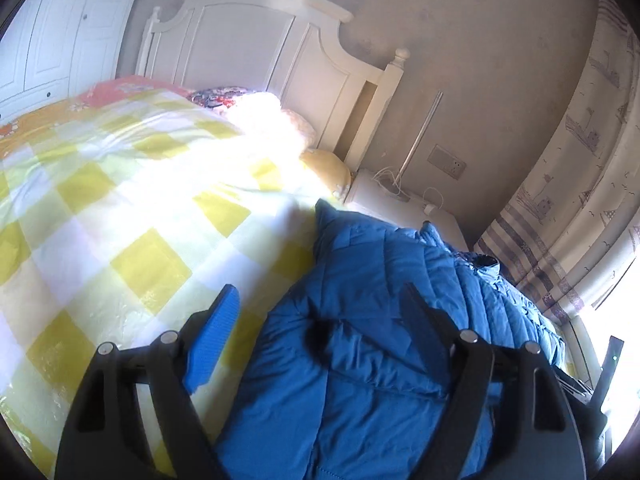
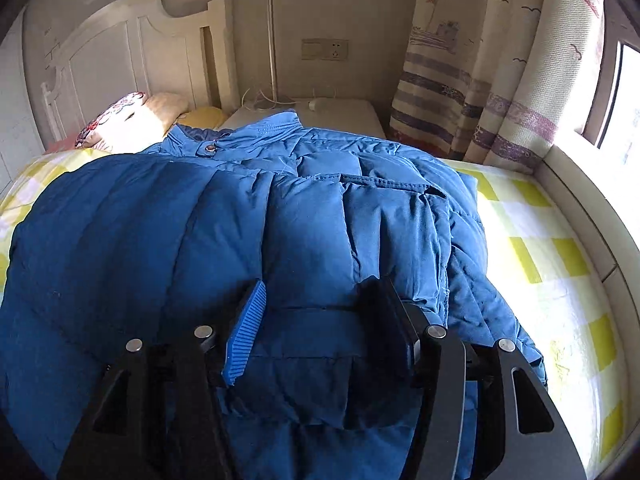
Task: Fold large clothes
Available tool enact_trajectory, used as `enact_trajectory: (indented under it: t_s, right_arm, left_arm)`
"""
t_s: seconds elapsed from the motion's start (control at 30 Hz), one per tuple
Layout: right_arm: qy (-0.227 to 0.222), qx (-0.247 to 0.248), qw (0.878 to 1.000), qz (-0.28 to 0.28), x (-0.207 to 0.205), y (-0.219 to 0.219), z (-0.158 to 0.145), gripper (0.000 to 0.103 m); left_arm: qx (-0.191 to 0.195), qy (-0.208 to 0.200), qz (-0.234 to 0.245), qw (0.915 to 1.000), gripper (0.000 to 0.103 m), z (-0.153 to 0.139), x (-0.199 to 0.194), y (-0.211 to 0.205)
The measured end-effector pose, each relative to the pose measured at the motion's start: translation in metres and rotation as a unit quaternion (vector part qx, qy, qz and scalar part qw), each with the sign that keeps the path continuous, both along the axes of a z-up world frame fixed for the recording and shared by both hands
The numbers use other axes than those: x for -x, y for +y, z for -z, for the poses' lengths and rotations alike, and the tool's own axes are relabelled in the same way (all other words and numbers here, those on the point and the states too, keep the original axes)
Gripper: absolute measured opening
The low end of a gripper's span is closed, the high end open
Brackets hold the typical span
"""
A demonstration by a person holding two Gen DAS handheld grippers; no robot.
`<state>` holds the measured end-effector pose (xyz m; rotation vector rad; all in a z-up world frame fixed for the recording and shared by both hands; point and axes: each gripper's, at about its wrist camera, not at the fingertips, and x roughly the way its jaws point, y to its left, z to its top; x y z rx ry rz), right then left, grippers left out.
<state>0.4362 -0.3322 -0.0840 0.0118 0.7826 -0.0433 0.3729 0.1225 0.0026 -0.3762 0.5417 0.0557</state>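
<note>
Blue puffer jacket (image 2: 304, 216) is laid on the bed (image 2: 560, 264), on the yellow-check cover, nearer the window-side edge; more cover is left bare toward the wardrobe side in the left wrist view. Collar (image 2: 280, 124) is pointed at the headboard (image 2: 120, 56), hem is toward the cameras, so the long axis is run head-to-foot of the bed. Front/snap side is up. Sleeves appear already folded in, judged from the flap lying across the right half; not certain.

Left claw (image 1: 320, 320): spread wide, nothing held, hovering over the jacket's left edge where it meets the cover. Right claw (image 2: 316, 312): also spread wide, nothing pinched, low over the hem-end panel; contact w/ fabric can't be told.

Step in hand, judged: hem corners to be gripped for a fold up toward the collar. To be done well: both layers should be pinched near the two hem corners, not mid-panel; both claws lifted together & kept level so puffy fill isn't bunched; hem laid square to the collar. Slippery shell, thick pinch needed.
</note>
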Motion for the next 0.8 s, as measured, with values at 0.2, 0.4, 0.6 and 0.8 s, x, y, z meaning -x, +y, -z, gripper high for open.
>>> enact_trajectory:
  t_s: [0.2,0.4,0.6,0.8]
  right_arm:
    - [0.007,0.019,1.000,0.000,-0.002,0.008,0.002,0.057]
    - [0.004,-0.012,1.000,-0.003,-0.001,0.000,0.001,0.057]
    - [0.006,-0.011,1.000,-0.004,-0.002,0.000,0.002,0.058]
    - [0.006,-0.008,1.000,-0.003,-0.003,0.001,0.002,0.058]
  left_arm:
    - [-0.100,0.001,0.098,0.9902,0.093,-0.041,-0.059,-0.093]
    - [-0.176,0.161,0.126,0.9631,0.096,0.062,-0.123,-0.136]
    - [-0.181,0.156,0.127,0.9628,0.093,0.053,-0.116,-0.134]
    - [-0.215,0.076,0.192,0.9545,0.095,0.009,-0.105,-0.215]
